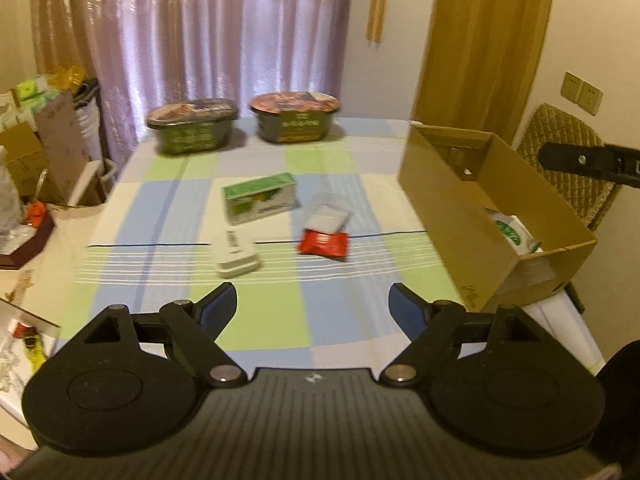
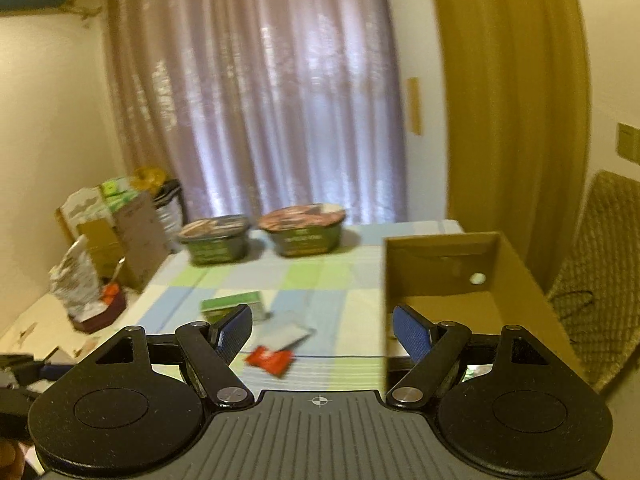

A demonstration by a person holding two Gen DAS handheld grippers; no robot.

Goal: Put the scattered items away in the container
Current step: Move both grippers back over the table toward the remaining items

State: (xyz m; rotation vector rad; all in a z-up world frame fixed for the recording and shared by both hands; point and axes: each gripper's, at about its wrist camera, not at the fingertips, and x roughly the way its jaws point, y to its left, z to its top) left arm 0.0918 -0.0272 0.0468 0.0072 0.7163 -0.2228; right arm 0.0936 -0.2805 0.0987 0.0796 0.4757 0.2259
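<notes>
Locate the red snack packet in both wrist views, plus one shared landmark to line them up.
Left wrist: red snack packet lies centre frame on the checked tablecloth, just in front of a white sachet.
Right wrist: red snack packet sits low and left of centre, between the open fingers, partly cut off by the gripper body.
Shared landmark: the cardboard box, to the packet's right in both.
</notes>
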